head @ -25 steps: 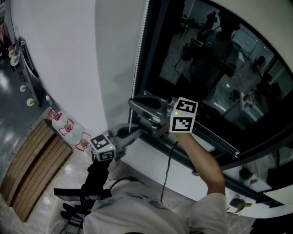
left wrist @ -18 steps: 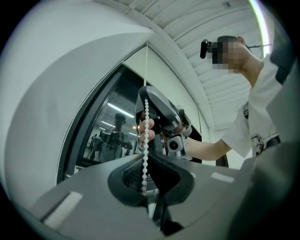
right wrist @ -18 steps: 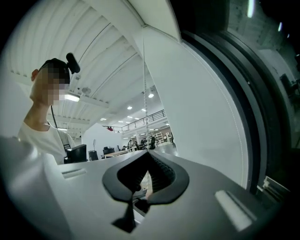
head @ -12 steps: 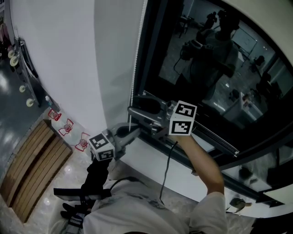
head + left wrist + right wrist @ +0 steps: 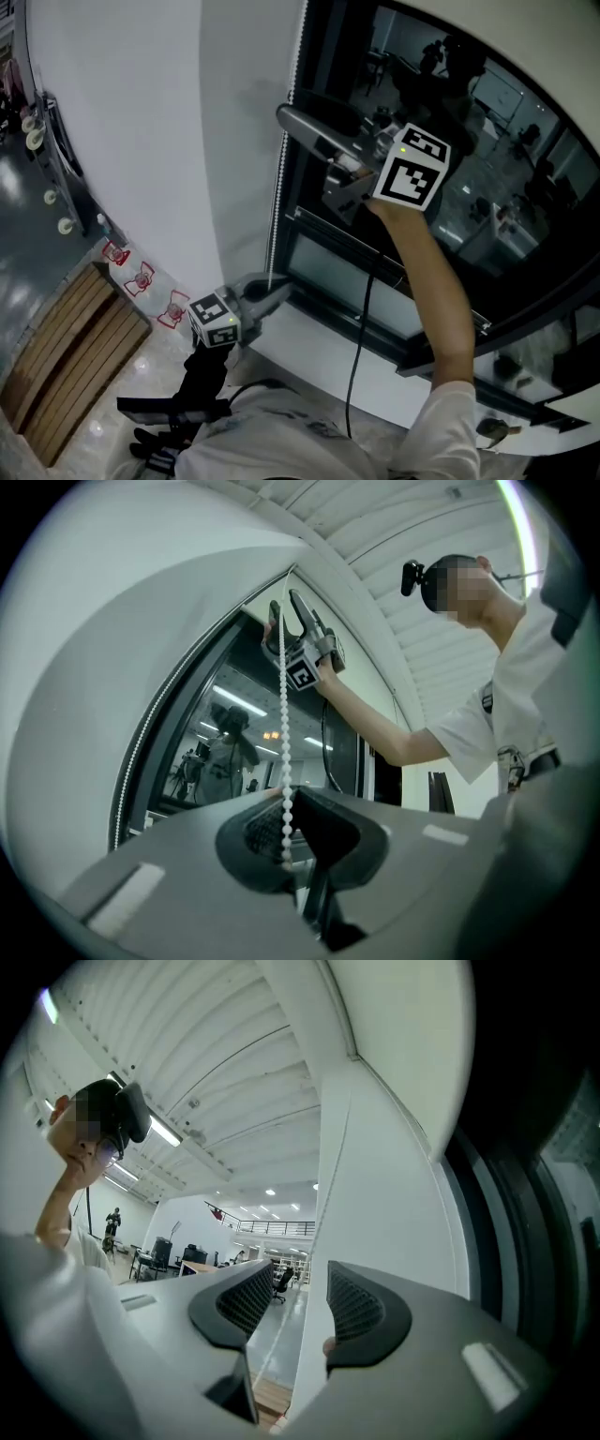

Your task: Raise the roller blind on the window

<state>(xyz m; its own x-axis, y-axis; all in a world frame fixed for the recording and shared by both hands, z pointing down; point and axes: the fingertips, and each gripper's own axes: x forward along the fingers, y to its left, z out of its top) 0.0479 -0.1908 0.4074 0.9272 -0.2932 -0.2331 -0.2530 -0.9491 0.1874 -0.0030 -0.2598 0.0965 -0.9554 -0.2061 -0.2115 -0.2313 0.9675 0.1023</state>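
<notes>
Down low, the left gripper [image 5: 287,808] has its fingers [image 5: 251,829] clenched on the roller blind's bead chain [image 5: 284,724], a string of small white beads pinched right at the tips. From there the chain runs straight up beside the dark window [image 5: 450,225]. Up high is the right gripper [image 5: 300,1283]: its fingers [image 5: 361,1307] have just been opening and now stand released, either side of that same strand, not pressing it. A second strand [image 5: 131,766] hangs along the frame's edge by the white wall [image 5: 131,141]. The glass behind mirrors the room.
</notes>
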